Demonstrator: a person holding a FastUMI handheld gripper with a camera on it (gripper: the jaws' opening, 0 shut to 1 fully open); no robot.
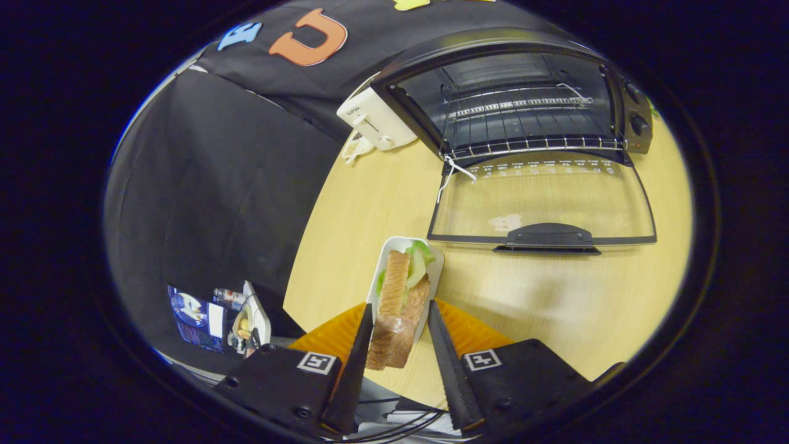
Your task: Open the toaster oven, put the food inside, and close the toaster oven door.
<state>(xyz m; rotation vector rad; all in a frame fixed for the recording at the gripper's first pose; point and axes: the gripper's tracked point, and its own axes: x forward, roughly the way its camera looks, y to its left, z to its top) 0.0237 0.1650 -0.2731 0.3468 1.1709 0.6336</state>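
One sandwich (400, 308) in one white tray (436, 262), bottom middle, w/ gripper (399, 320) fingers squeezing the tray's sides. One toaster oven (518, 92) up top, door (542, 203) open flat; one white toaster (376, 120) left of it. All on a light wood table (555, 302), black cloth wall behind.

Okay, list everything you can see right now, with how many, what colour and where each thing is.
Toaster oven: one, black, at the far side of the table, door open.
Oven door: one, clear glass with a black handle, folded down flat onto the table toward the claw.
Wire rack: one, metal, inside the oven.
Toaster: one, white, just beside the oven.
Table: one, light wood, round.
Sandwich: one, brown bread with green filling, between the claw's fingers.
Tray: one, white, under the sandwich.
Claw: one, fingers on either side of the sandwich and tray; whether both press on it cannot be told.
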